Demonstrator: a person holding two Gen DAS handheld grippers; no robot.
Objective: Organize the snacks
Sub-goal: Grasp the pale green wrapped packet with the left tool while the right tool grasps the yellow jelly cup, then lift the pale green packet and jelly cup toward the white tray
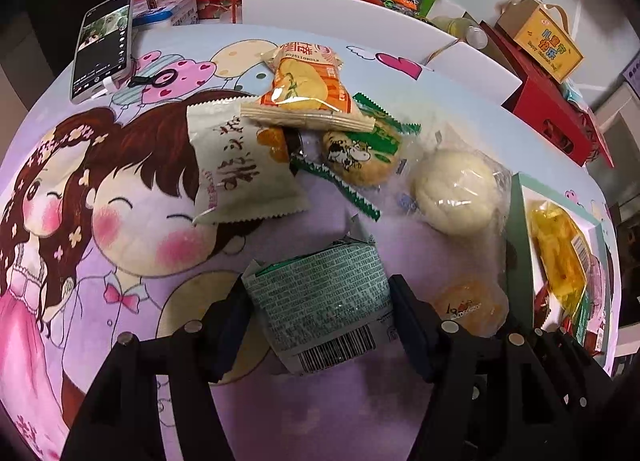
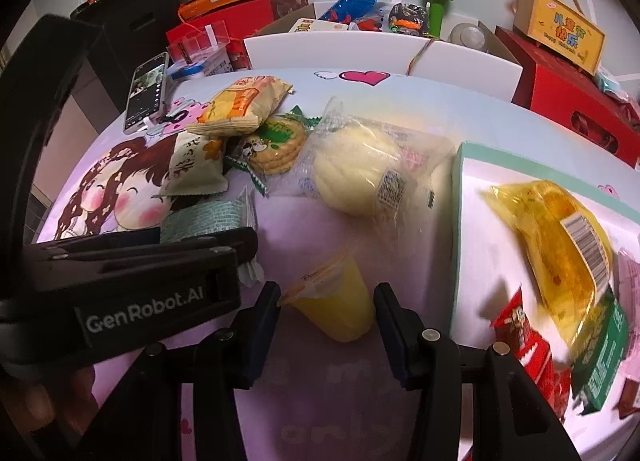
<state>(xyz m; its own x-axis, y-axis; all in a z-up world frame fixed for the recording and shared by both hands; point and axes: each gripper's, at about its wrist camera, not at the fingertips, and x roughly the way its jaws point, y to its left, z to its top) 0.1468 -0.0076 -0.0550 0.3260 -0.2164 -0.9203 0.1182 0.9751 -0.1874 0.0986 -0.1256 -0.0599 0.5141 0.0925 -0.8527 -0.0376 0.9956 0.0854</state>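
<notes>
My left gripper [image 1: 322, 325] is shut on a green snack packet [image 1: 320, 293] with a barcode, low over the cartoon tablecloth. In the right wrist view the same green packet [image 2: 200, 217] sticks out past the left gripper's black housing [image 2: 152, 293]. My right gripper [image 2: 328, 309] is shut on a yellow jelly cup [image 2: 336, 301] lying on its side, one pad against each side of it. That jelly cup [image 1: 468, 301] also shows at the right in the left wrist view. A teal-rimmed white box [image 2: 472, 221] beside it holds a yellow bag [image 2: 552, 229], red packets and a green packet.
Loose snacks lie behind both grippers: a wrapped pale bun [image 2: 356, 177], a cow-print cookie pack [image 1: 360, 157], a white packet [image 1: 240, 173] and an orange cracker pack [image 1: 308, 89]. A phone [image 1: 104, 45] rests at the far left. Red boxes [image 2: 560, 93] and toys crowd the back edge.
</notes>
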